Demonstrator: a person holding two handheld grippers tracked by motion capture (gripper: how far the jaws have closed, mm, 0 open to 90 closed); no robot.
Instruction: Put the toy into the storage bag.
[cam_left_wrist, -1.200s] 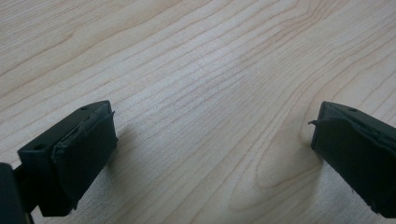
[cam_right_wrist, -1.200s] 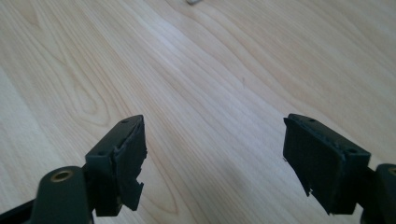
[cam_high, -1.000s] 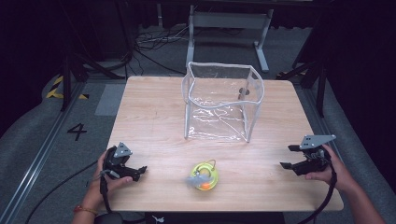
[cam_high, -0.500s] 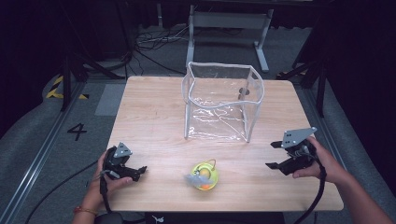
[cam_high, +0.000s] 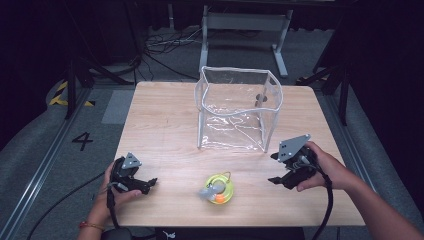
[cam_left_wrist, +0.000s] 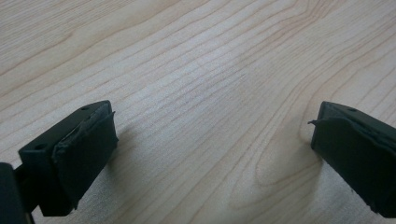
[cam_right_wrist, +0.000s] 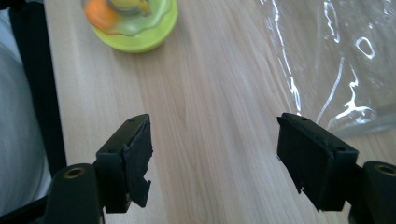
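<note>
A small yellow-green round toy (cam_high: 219, 189) with an orange part lies near the table's front edge, between the two hands; it also appears at the top of the right gripper view as the toy (cam_right_wrist: 130, 21). A clear plastic bag (cam_high: 237, 110) stands open and upright behind it, its wall (cam_right_wrist: 341, 60) close on the right of that view. My right gripper (cam_high: 276, 170) is open, low over the table to the right of the toy, jaws empty (cam_right_wrist: 215, 154). My left gripper (cam_high: 150, 183) rests open at the front left over bare wood (cam_left_wrist: 210, 140).
The wooden table (cam_high: 160, 125) has free room at the left and the back left. Beyond its far edge stand a metal frame (cam_high: 240, 25) and cables on the floor. A floor mark "4" (cam_high: 82, 141) lies to the left.
My right gripper has moved left and slightly forward, from the table's right edge toward the toy and the bag's front corner. The left gripper has stayed put.
</note>
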